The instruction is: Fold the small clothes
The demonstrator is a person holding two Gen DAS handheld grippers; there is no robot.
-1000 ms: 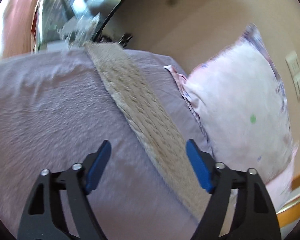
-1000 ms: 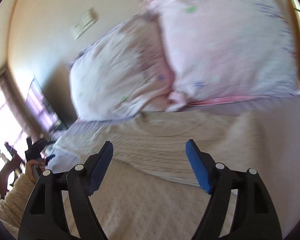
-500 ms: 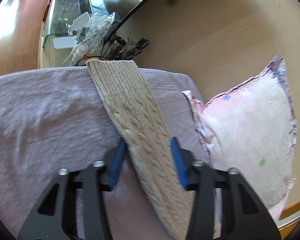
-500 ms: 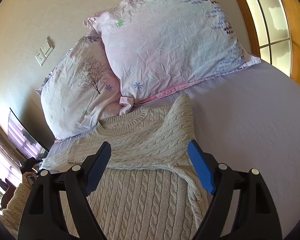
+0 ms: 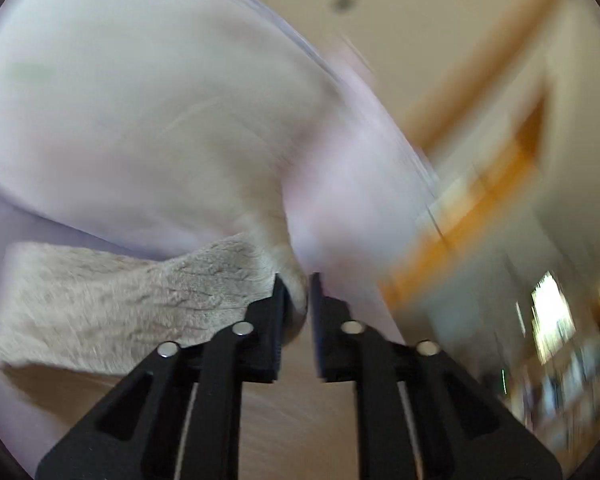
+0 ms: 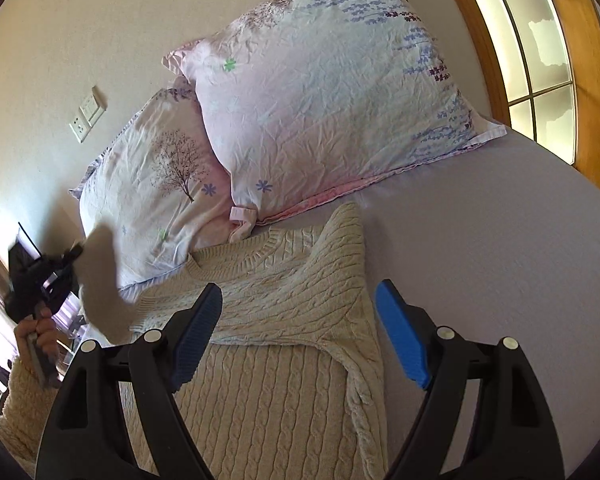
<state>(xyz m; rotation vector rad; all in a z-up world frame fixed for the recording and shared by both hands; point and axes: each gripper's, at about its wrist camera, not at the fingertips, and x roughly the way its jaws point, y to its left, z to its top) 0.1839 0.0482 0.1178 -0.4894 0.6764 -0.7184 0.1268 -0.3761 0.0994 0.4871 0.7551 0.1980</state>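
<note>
Knit sleeve [image 5: 112, 300] now lifted, pinched.

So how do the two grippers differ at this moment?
The left gripper is shut on the sweater sleeve and holds it lifted; the right gripper is open, holding nothing, above the sweater. The left view is motion-blurred, the right view sharp. Both are black two-finger grippers.

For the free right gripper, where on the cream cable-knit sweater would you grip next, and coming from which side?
I would take the folded-in sleeve near its upper tip, coming from the bare sheet on its outer side. That edge lies flat and free, nothing covers it, and the open right gripper hovers just short of it. The left gripper is shut on the other sleeve.
</note>
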